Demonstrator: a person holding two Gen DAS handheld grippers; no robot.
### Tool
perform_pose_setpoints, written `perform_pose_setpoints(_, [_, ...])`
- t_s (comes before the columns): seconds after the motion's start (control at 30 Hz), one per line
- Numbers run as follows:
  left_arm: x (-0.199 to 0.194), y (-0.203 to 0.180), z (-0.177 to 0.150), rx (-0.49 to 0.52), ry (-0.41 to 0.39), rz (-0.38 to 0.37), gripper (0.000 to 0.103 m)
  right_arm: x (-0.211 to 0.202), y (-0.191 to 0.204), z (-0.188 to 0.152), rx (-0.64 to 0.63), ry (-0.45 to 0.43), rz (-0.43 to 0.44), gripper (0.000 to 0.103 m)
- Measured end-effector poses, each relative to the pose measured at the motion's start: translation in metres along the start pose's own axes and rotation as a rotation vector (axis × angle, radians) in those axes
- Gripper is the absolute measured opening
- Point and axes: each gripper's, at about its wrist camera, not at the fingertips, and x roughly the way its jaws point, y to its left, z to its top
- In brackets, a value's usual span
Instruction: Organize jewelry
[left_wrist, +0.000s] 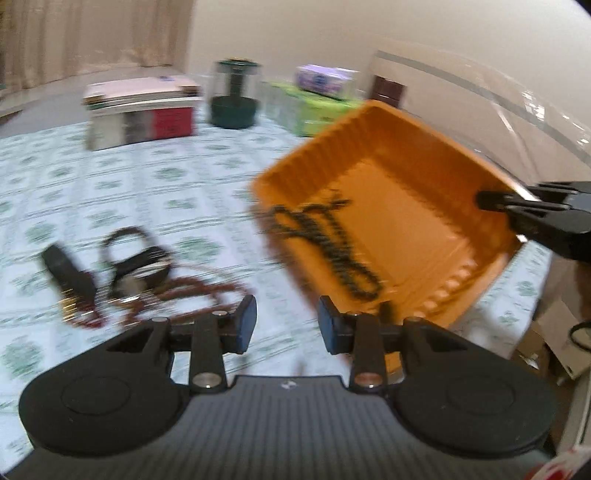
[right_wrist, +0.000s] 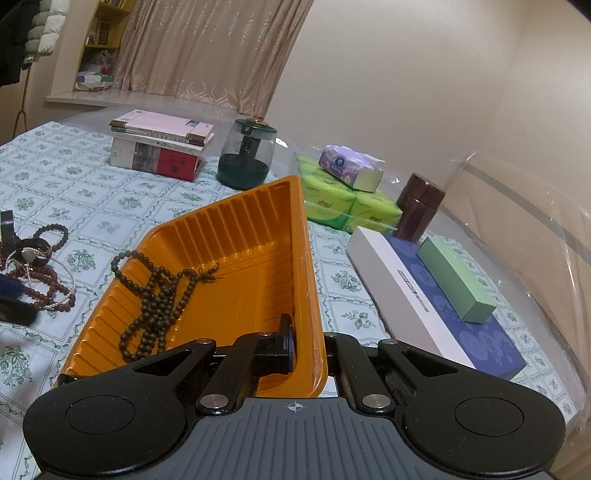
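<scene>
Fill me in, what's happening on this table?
A person is sorting jewelry with two hand-held grippers. The right hand-held gripper is clamped on the orange tray's rim. A dark bead string already lies in the tray. The left hand-held gripper is open and empty, and more jewelry lies on the cloth.

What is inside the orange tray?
One dark bead string lies in the tray, one loop over its rim. The right gripper hides the near corner.

Bead string (right_wrist: 159, 295) lies in tray (right_wrist: 236, 236), one loop over its left rim; jewelry pile (right_wrist: 37, 266) left of tray; books (right_wrist: 162, 147), jar (right_wrist: 245, 151) far; boxes (right_wrist: 436, 291) right.
</scene>
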Motion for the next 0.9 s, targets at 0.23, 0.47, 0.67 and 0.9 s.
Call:
perform_pose_setpoints(0.23, [-0.02,0.053,-0.019,-0.066,-0.022,0.161,0.032,0.0,0.0,0.0,-0.001,0.0,-0.001,0.004])
perform_pose_setpoints(0.47, [-0.015,0.101,-0.023,-0.129,-0.03,0.298,0.032,-0.001,0.0,0.0,-0.006,0.0,-0.001,0.004])
perform_pose_setpoints(0.67, [0.0,0.13,-0.015,-0.152,-0.032,0.332,0.031,-0.001,-0.001,0.001,-0.007,0.0,-0.002,0.004])
perform_pose_setpoints(0.9, [0.019,0.141,-0.009,-0.129,-0.006,0.316,0.021,0.001,-0.002,0.002,-0.009,0.004,-0.006,0.004])
